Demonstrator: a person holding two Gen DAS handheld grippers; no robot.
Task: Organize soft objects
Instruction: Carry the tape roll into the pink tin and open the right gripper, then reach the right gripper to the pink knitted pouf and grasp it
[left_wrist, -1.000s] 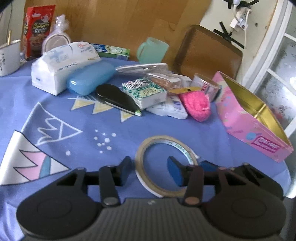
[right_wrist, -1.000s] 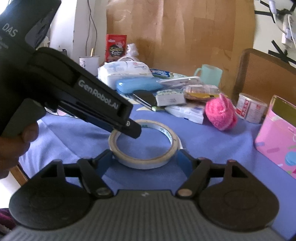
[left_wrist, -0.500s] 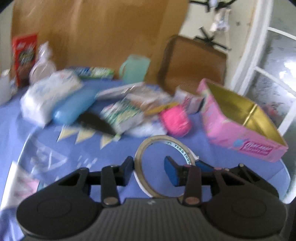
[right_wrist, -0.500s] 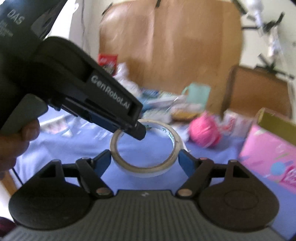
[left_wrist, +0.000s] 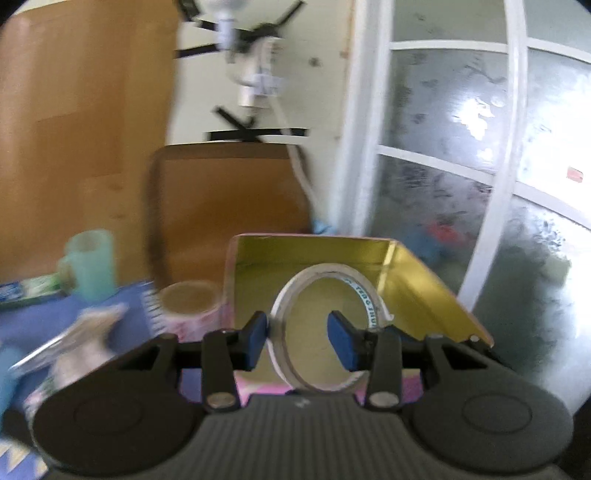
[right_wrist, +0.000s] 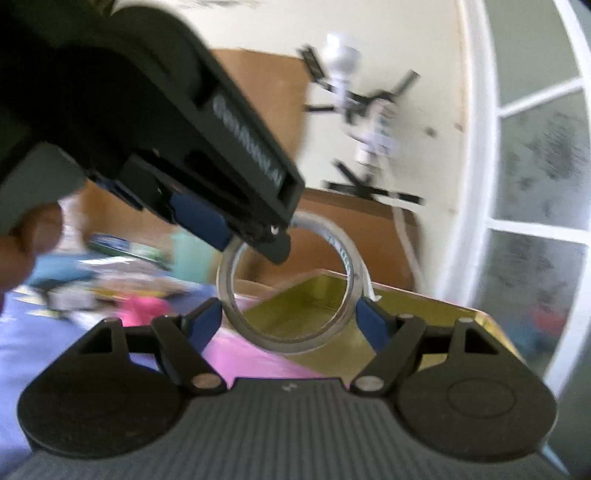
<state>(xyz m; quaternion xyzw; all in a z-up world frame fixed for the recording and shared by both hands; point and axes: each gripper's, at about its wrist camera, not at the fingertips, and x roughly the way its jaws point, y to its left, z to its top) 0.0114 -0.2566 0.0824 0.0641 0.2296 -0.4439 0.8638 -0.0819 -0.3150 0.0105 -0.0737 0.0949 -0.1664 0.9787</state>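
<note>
Tape roll (left_wrist: 364, 295), a pale ring, held in the air over the open gold-lined pink box (left_wrist: 417, 291). Left gripper (left_wrist: 299, 338): one blue pad outside the ring wall, one inside, pinching it. Right gripper (right_wrist: 290, 319): pads spread wide on either side of the ring; contact cannot be told. Blurred clutter on the blue tablecloth (right_wrist: 22, 332) at left.
</note>
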